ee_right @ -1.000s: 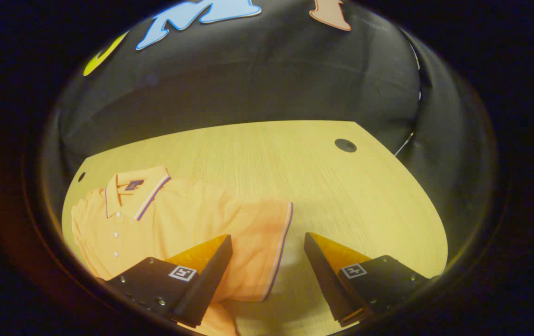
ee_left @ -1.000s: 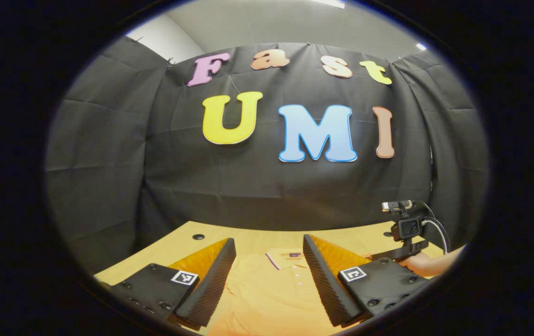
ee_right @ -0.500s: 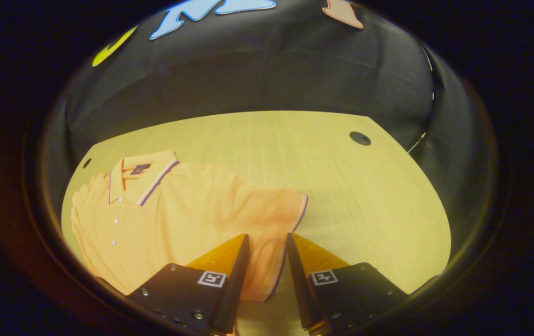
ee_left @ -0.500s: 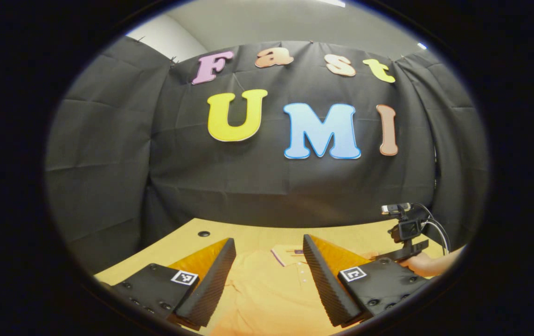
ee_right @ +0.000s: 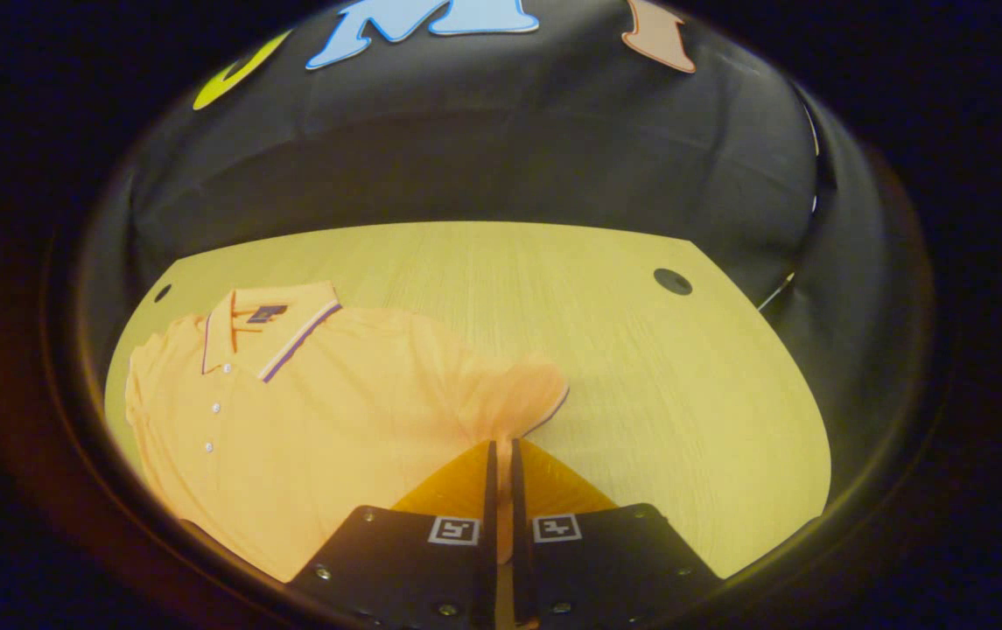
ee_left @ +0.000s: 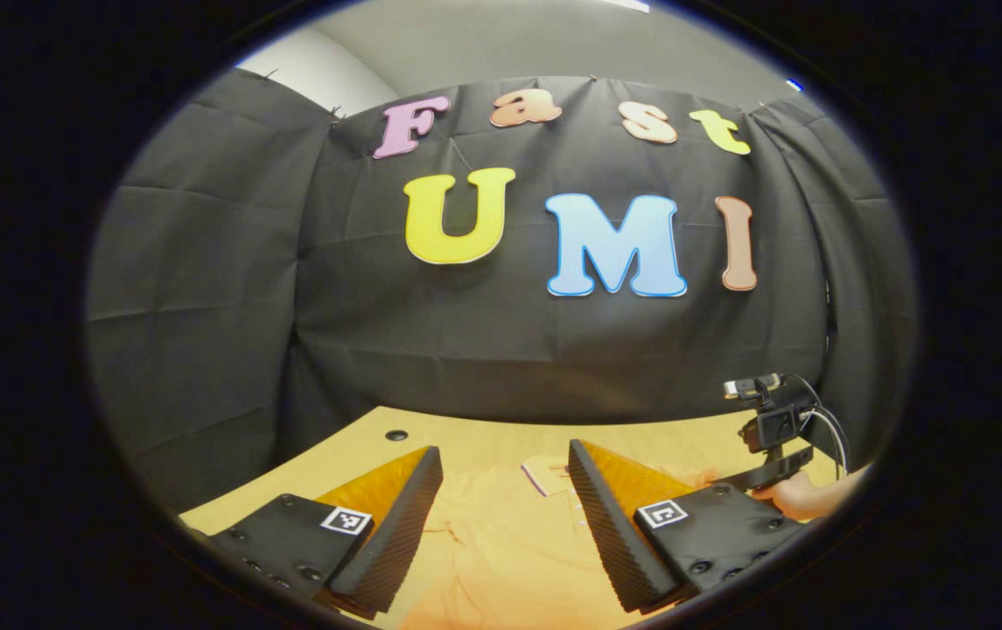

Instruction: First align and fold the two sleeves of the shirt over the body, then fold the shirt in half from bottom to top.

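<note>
An orange polo shirt (ee_right: 317,411) lies flat on the wooden table (ee_right: 641,367), its striped collar (ee_right: 273,328) toward the far left. My right gripper (ee_right: 501,446) is shut on the shirt's sleeve (ee_right: 518,398), whose cloth puckers up between the fingers at the striped hem. My left gripper (ee_left: 505,455) hovers open over the shirt (ee_left: 501,534), its fingers wide apart and empty, with the collar (ee_left: 544,475) just beyond them. The right gripper's body (ee_left: 776,437) and the hand (ee_left: 802,496) holding it show at the right edge of the left gripper view.
Bare tabletop stretches to the right of the sleeve. A round cable hole (ee_right: 672,281) sits near the far right corner, another hole (ee_right: 163,292) near the far left corner. The black cloth wall stands close behind the table's far edge.
My right gripper's fingers closed from wide apart onto the sleeve hem, and the sleeve has bunched up. The left gripper stayed open and drifted slightly.
</note>
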